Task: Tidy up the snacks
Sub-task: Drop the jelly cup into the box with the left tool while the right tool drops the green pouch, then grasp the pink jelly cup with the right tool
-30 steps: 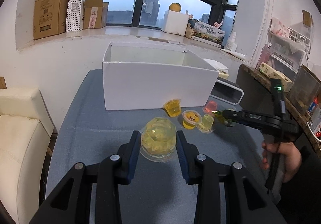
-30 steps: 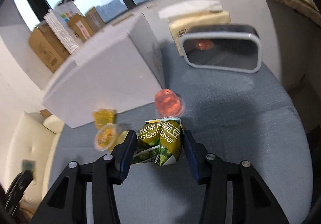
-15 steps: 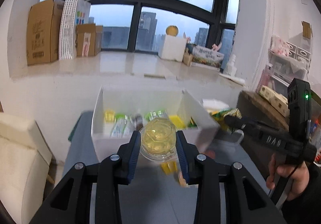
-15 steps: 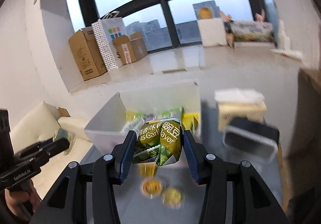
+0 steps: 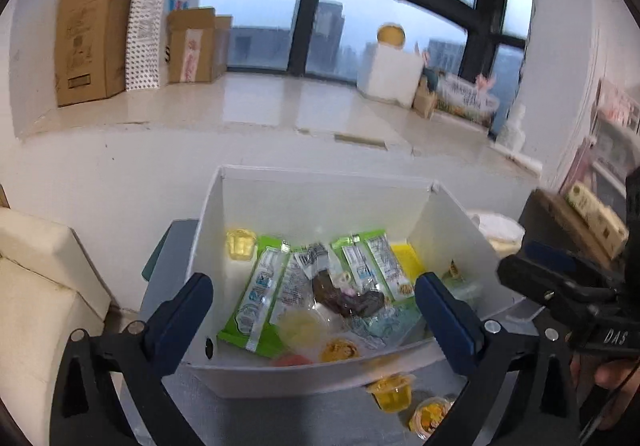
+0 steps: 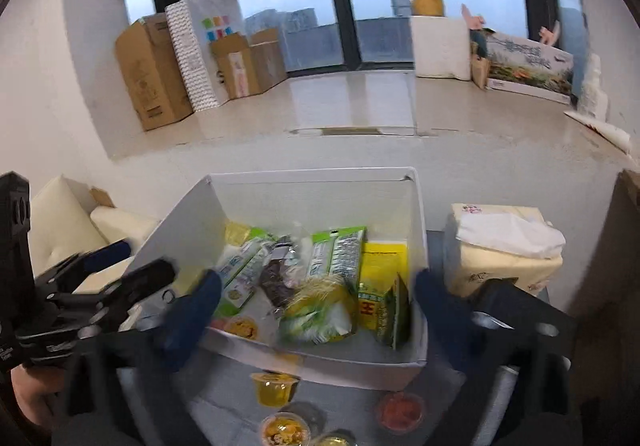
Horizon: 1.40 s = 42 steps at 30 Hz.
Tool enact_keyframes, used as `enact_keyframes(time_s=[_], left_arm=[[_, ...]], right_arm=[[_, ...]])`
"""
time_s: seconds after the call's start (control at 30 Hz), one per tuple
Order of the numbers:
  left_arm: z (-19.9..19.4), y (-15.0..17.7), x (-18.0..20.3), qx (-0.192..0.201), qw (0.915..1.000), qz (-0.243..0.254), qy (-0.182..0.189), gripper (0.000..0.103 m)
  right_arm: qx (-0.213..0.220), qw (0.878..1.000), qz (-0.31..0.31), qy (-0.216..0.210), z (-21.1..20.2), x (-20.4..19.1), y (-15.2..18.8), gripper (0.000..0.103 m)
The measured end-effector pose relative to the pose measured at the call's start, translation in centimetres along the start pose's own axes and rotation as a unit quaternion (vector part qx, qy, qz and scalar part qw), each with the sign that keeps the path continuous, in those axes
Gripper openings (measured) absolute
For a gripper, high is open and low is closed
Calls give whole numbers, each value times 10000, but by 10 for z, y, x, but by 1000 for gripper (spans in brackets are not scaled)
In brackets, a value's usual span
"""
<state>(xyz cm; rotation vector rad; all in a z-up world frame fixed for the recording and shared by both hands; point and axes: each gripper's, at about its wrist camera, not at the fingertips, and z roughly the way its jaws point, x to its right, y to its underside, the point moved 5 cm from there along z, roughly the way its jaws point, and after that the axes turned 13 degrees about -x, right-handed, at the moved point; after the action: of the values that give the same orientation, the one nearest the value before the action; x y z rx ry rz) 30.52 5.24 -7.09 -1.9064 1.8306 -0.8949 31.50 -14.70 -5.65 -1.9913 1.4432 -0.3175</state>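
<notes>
Both grippers hang spread wide over the white box, holding nothing.

The left gripper (image 5: 312, 310) and right gripper (image 6: 316, 310) hover above the white box (image 5: 320, 202), where the snack packets (image 5: 360, 266) lie. Only the right wrist view shows the red jelly cup (image 6: 400, 409) on the table beyond the box's near wall, beside the yellow jelly cup (image 6: 275, 388).

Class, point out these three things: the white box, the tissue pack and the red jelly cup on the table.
white box (image 6: 320, 364), right wrist view, near wall.
tissue pack (image 6: 500, 270), right wrist view, front face.
red jelly cup (image 6: 401, 411), right wrist view, lid.
</notes>
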Motion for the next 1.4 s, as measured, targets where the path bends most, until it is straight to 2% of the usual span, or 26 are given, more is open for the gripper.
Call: enact_keyframes(time_s=[0.23,0.5,0.67,0.77,0.87,1.0,1.13,1.4], left_arm=[[-1,15,-3,-110,9998,100,-105,103],[-29,37,14,-105,9993,336,-87,103],[-66,63,24,-74,9997,222,75,103],[-91,84,29,-29,9998,161,142,103],[-108,109,41,-112,9990,389,188,103],[-130,141,53,-54,9979,629,125,103],[-136,170,58,-159,9978,623,189,103],[-133,192,49,-342,9982,409,283,103]], right_arm=[[241,9988,315,-288,-15,16,13,103],[302,9975,403,-506,-45,15,43,103],[261,9977,239,-571,-67,5,77,103],[301,9984,6,-484,-82,-3,105,103],[286,9993,-112,-235,-91,-5,134,103],[74,9995,-300,38,-87,-2,168,103],[-149,9998,96,-41,-77,17,186,103],[-296,9988,379,-4,-52,35,181,103]])
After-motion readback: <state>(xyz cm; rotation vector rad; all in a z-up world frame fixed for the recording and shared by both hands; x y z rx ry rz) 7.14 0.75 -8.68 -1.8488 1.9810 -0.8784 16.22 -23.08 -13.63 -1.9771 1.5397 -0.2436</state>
